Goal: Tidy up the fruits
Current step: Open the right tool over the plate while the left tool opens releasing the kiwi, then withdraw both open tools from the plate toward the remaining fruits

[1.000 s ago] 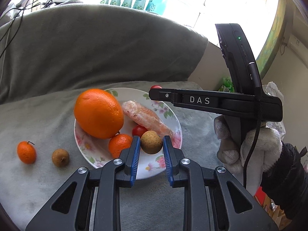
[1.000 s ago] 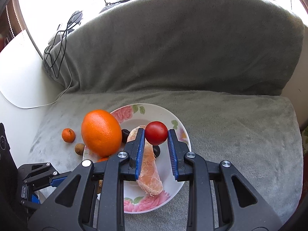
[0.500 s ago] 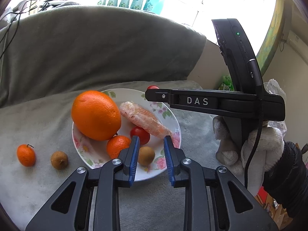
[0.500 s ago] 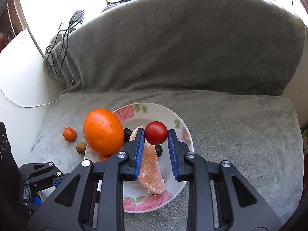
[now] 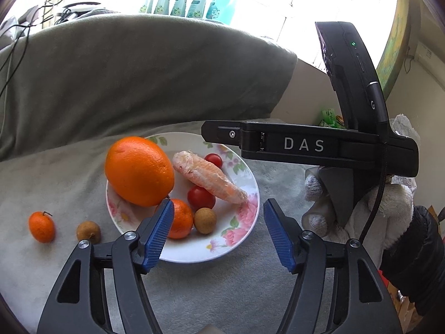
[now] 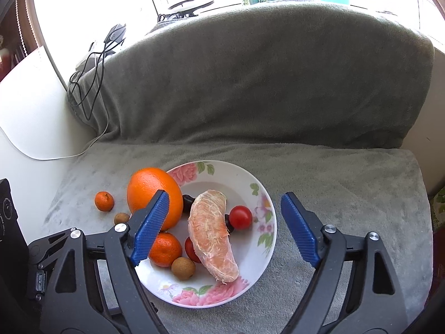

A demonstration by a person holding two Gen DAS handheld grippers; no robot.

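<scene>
A flowered plate point(image 5: 194, 253) point(image 6: 250, 178) on the grey blanket holds a big orange point(image 5: 139, 171) point(image 6: 147, 192), a peeled pomelo segment point(image 5: 208, 176) point(image 6: 211, 231), a small tangerine point(image 5: 180, 218), two cherry tomatoes point(image 5: 201, 197) point(image 6: 240, 217) and a longan point(image 5: 205, 220) point(image 6: 183, 268). My left gripper point(image 5: 217, 204) hangs over the plate's near edge. Its jaws are opening and nothing is between them. My right gripper point(image 6: 224, 195) hovers over the plate, jaws also opening, empty. Another tangerine point(image 5: 41, 226) point(image 6: 104, 201) and longan point(image 5: 88, 231) point(image 6: 121, 218) lie left of the plate.
The right tool's black body marked DAS point(image 5: 303, 144) reaches over the plate's far right side, held by a gloved hand point(image 5: 389, 211). A blanket-covered backrest point(image 6: 264, 83) rises behind the seat. Cables point(image 6: 89, 83) hang at its left end.
The left jaws let go of the longan, which now lies on the plate. The right jaws released the cherry tomato onto the plate beside the pomelo segment. Both jaws spread wide.
</scene>
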